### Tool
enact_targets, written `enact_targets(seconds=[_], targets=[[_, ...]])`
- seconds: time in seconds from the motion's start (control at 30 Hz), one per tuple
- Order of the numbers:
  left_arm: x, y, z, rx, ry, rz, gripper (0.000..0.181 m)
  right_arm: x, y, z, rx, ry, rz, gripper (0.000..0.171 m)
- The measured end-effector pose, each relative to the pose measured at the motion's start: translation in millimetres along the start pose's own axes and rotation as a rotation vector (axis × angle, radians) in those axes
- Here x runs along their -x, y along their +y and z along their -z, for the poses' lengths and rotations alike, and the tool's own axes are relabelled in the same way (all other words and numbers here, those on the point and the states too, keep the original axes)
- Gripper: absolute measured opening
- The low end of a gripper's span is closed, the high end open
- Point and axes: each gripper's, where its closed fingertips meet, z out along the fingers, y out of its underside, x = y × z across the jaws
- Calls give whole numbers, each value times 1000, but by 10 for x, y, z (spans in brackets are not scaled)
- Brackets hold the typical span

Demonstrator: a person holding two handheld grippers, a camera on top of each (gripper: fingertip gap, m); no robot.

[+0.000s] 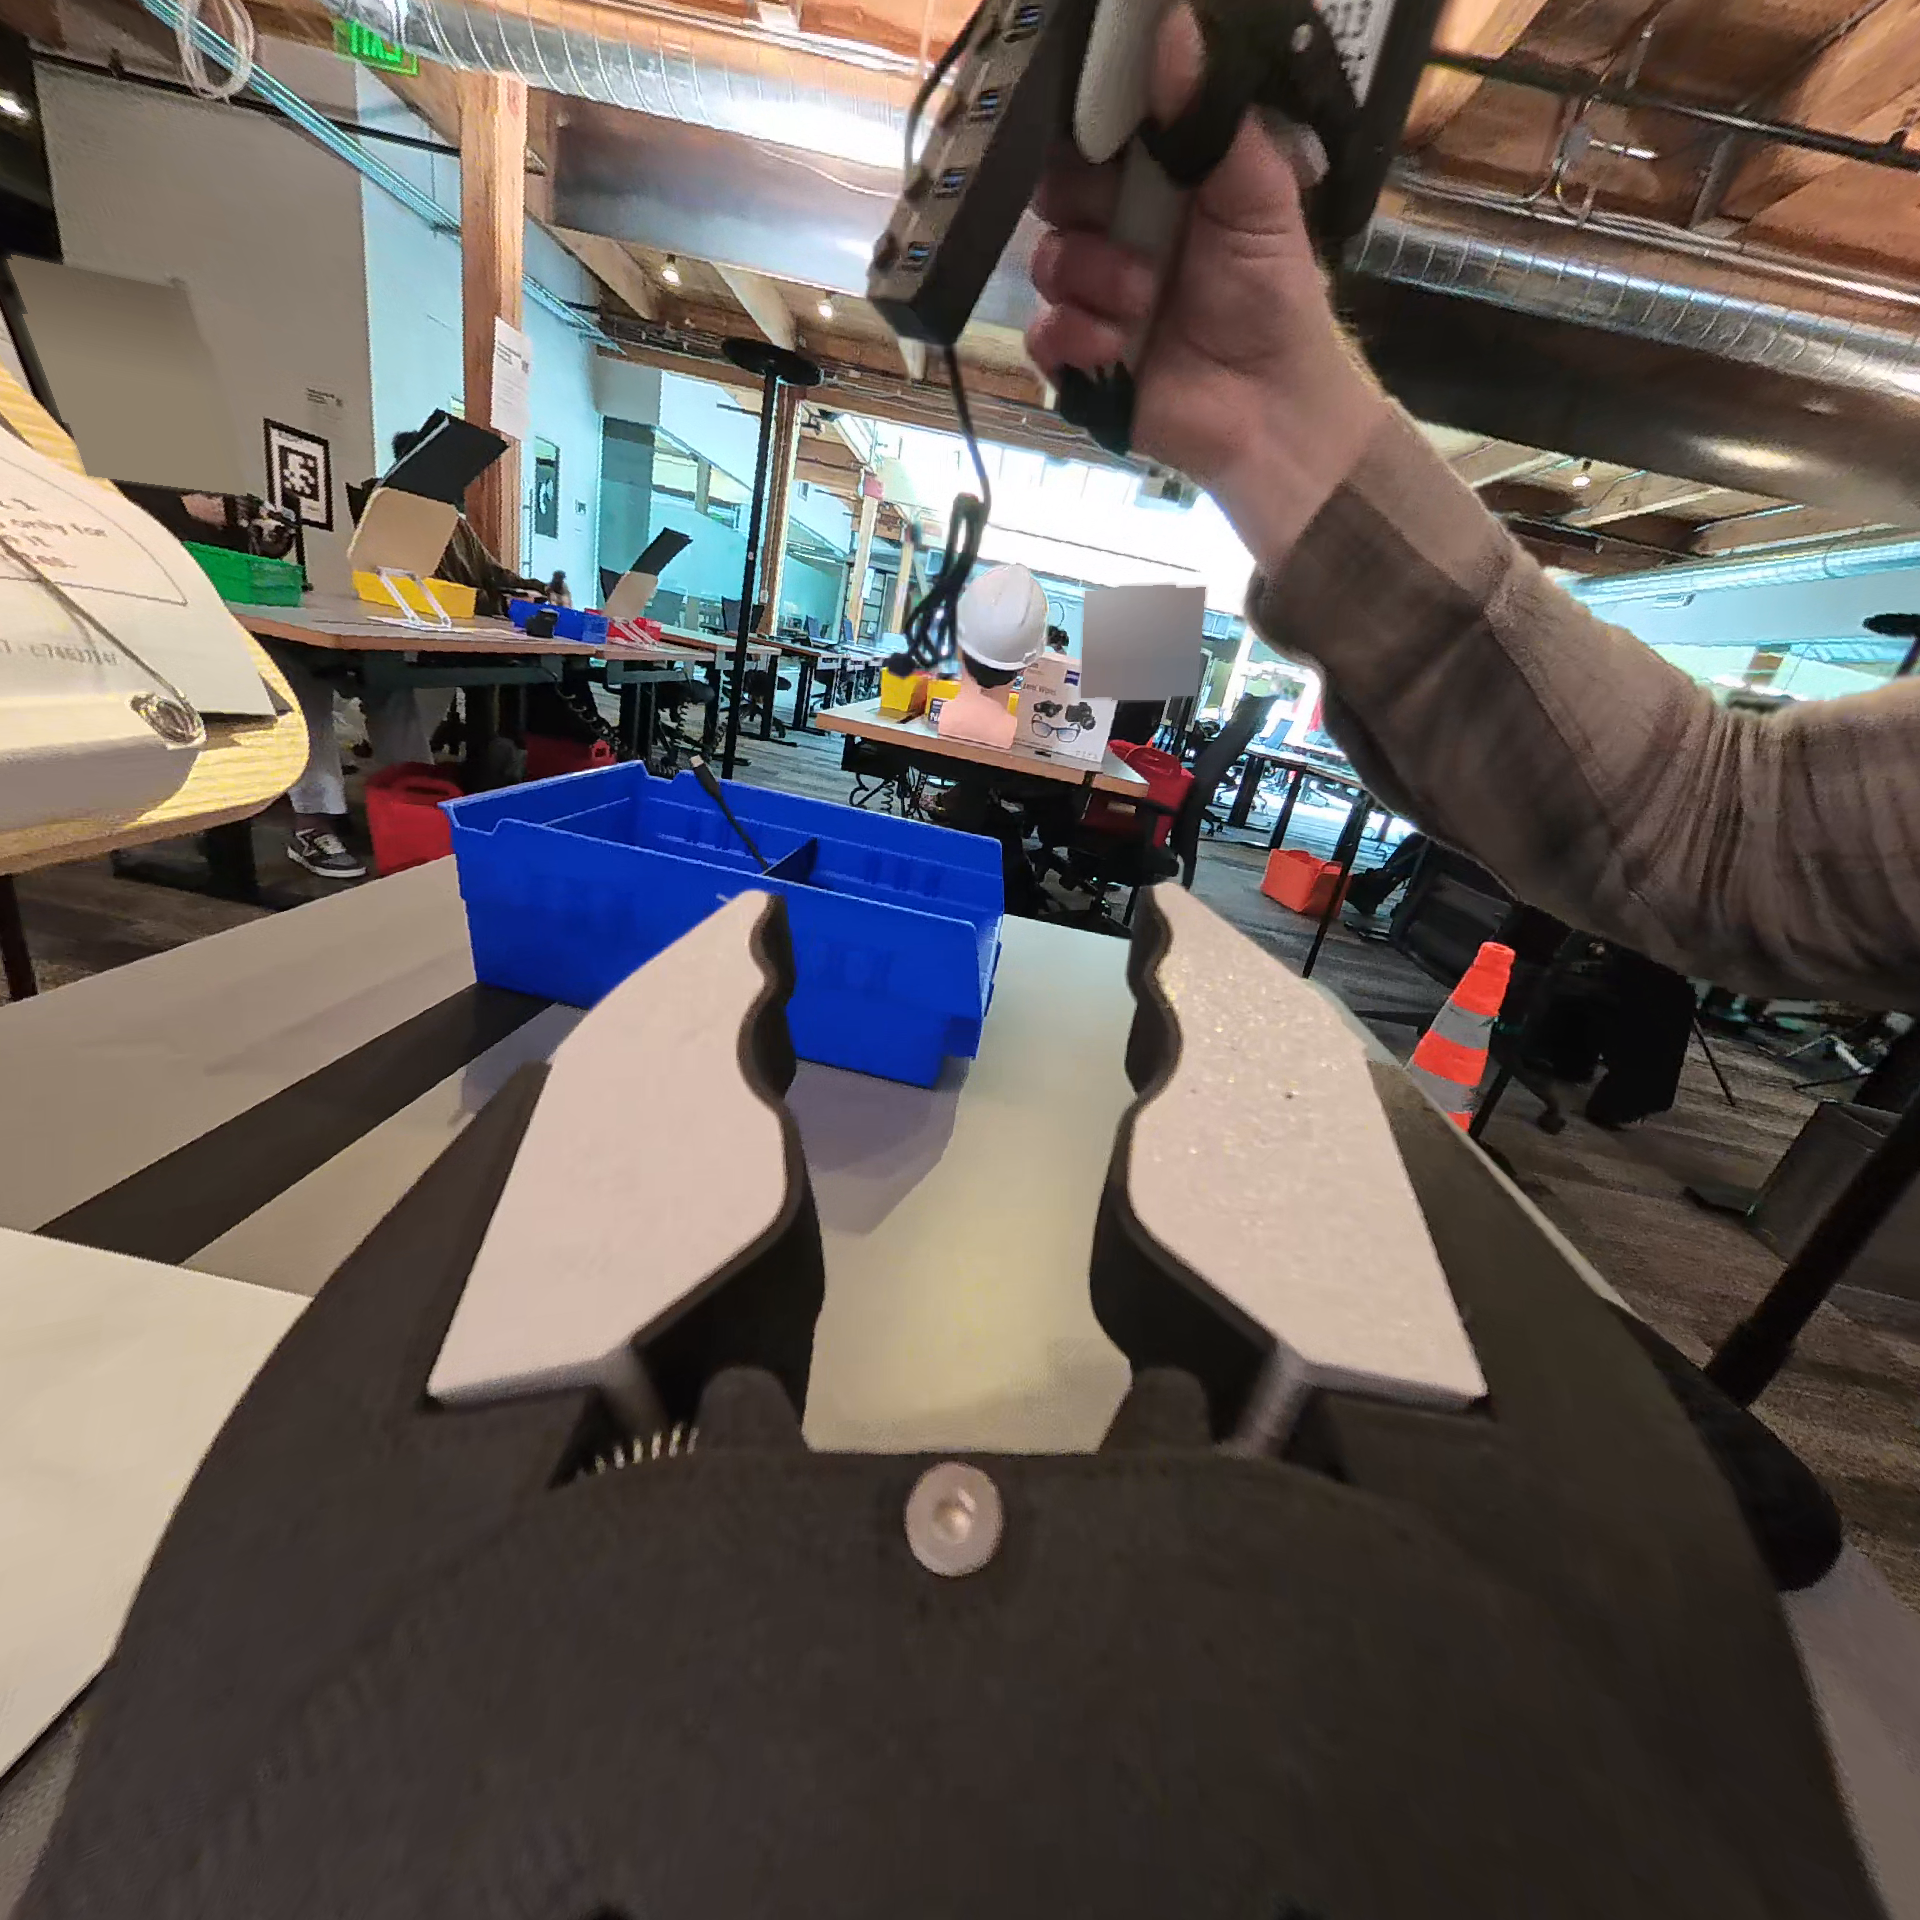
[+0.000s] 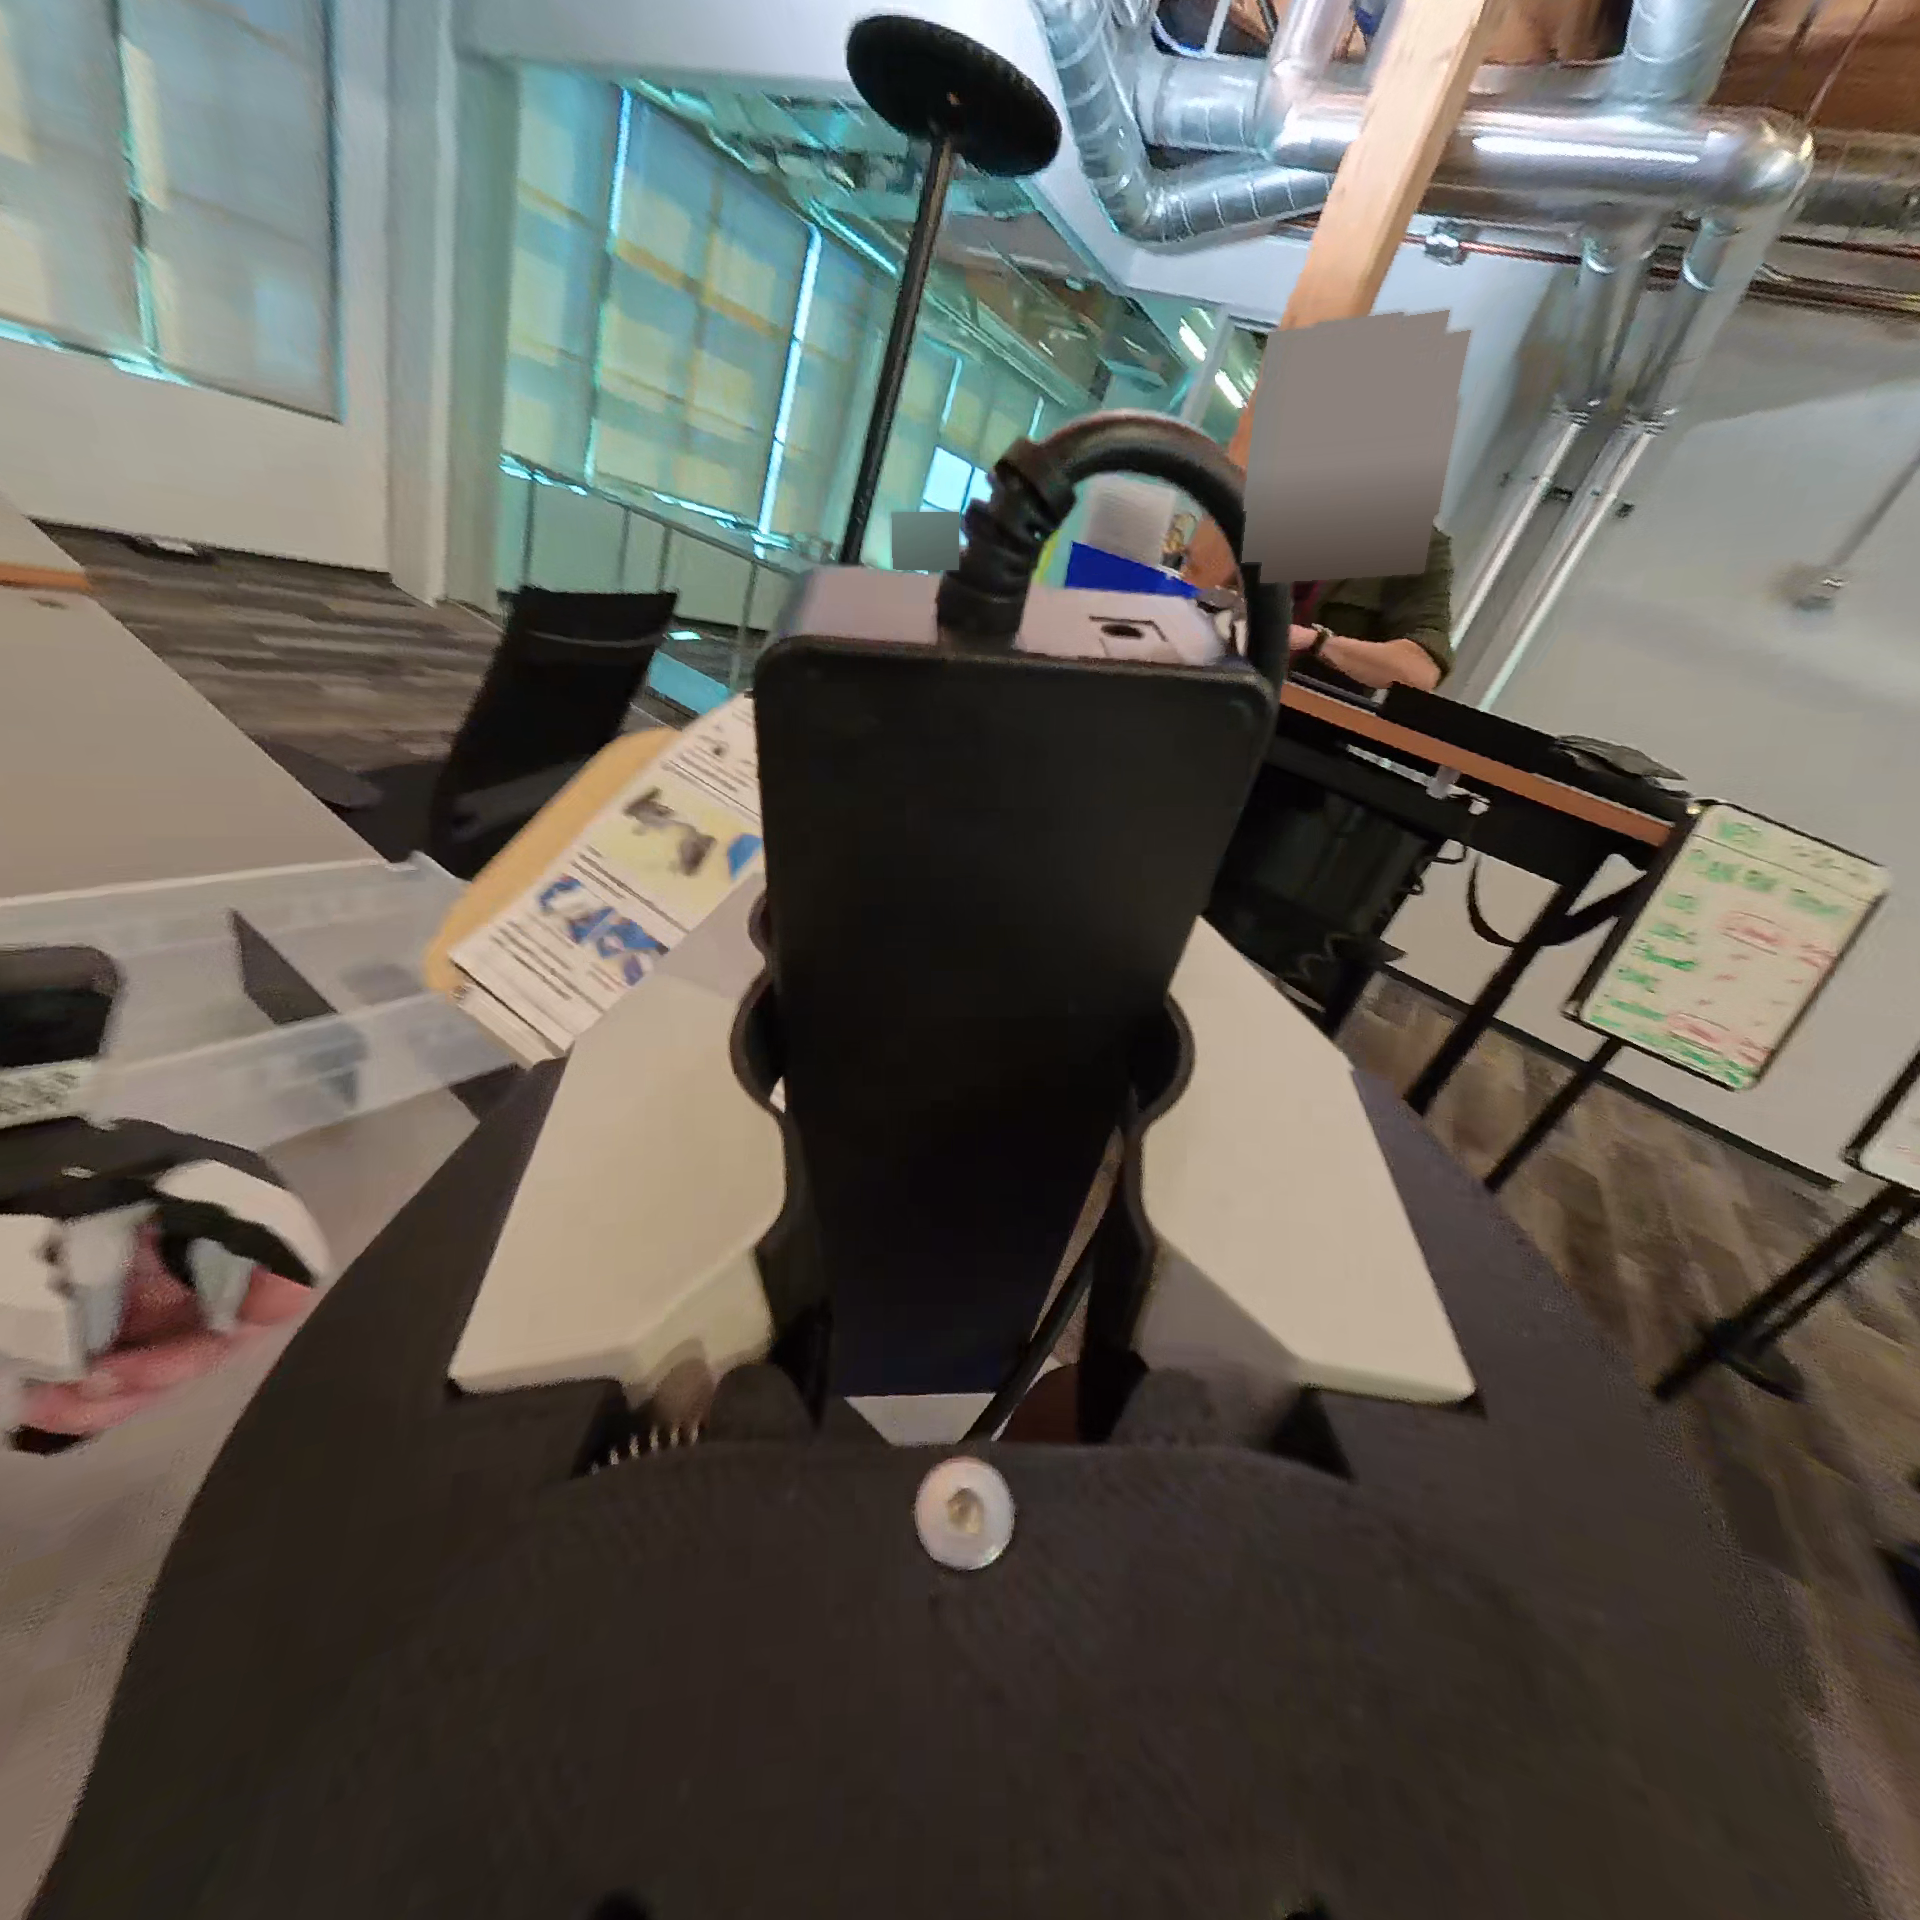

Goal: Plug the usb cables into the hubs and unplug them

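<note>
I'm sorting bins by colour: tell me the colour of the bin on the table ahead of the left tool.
Blue; the left wrist view shows it best.

Blue bin [image 1: 665, 914] on grey table [image 1: 208, 1039]; orange cone [image 1: 1460, 1029]; perhaps a whiteboard [image 2: 1730, 945].

left gripper [image 1: 961, 935] jaws apart | blue bin [image 1: 665, 914] ahead | hub [image 1: 971, 166] aloft

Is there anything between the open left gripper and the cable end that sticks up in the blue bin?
Nothing visible blocks it. The left gripper is open above bare table, and the cable end stands in the blue bin just ahead. Only the bin's near wall lies between them.
</note>
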Motion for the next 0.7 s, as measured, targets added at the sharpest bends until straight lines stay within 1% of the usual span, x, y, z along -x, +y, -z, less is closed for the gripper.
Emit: enact_targets(seconds=[0.1,0.17,0.27,0.5,0.7], targets=[[14,19,-3,11,-10,-13,64,-275,321,-79,45,6,54,63],[20,25,1,19,-16,-27,65,-477,589,-137,82,23,27,63],[55,37,15,22,-27,-29,65,-703,924,-196,82,41,-9,63],[124,110,33,53,-33,-32,65,-894,1660,-279,87,73,-149,63],[138,181,24,77,-33,-35,64,-898,2454,-230,235,121,-243,63]])
